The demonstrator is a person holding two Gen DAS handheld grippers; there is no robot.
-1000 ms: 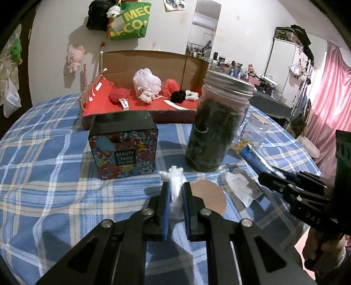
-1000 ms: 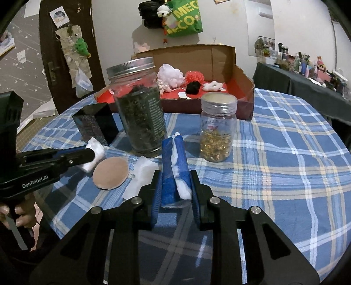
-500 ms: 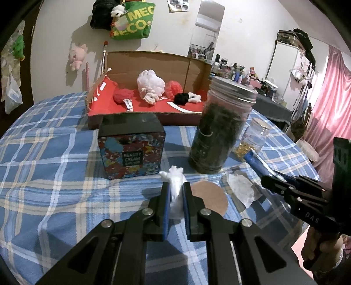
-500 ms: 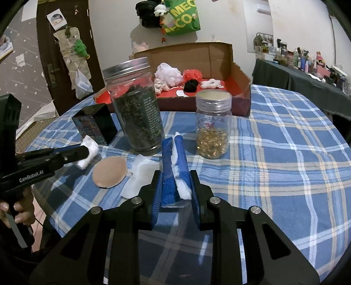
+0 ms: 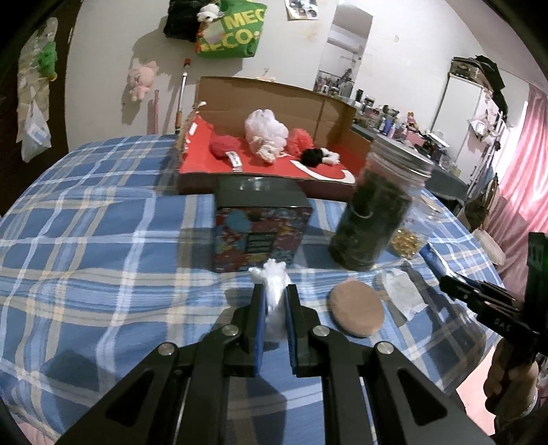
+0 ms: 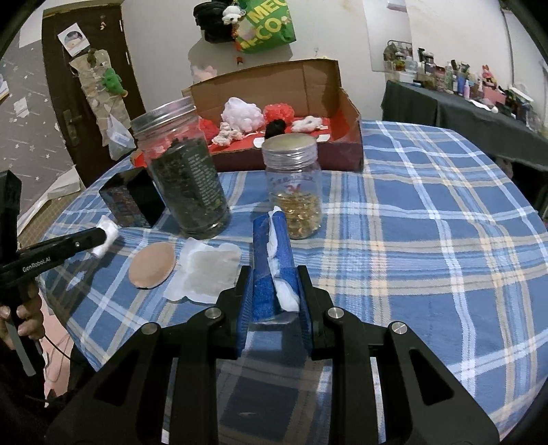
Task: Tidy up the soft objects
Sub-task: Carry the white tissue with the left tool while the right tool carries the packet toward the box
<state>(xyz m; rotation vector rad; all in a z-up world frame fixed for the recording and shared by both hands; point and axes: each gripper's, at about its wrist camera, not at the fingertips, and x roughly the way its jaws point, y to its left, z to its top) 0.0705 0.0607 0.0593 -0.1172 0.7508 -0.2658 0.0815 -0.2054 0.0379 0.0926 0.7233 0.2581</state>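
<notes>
A lived-in room of a home, likely a bedroom. A table (image 6: 428, 212) under a blue plaid cloth fills the middle. On the white wall hang a green tote bag (image 5: 233, 32), a pink plush toy (image 5: 140, 77) and a mirror (image 5: 346, 51). A brown door (image 6: 85, 96) with papers stuck on it stands at one side, a pink curtain (image 5: 520, 164) at the other. A dark side counter (image 6: 472, 106) is crowded with small bottles and toiletries, and a white cupboard (image 5: 459, 102) carries bags on top

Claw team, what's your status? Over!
Left claw shut on white cotton wad. Right claw shut on blue pack. Jars stand before the cardboard box.
</notes>
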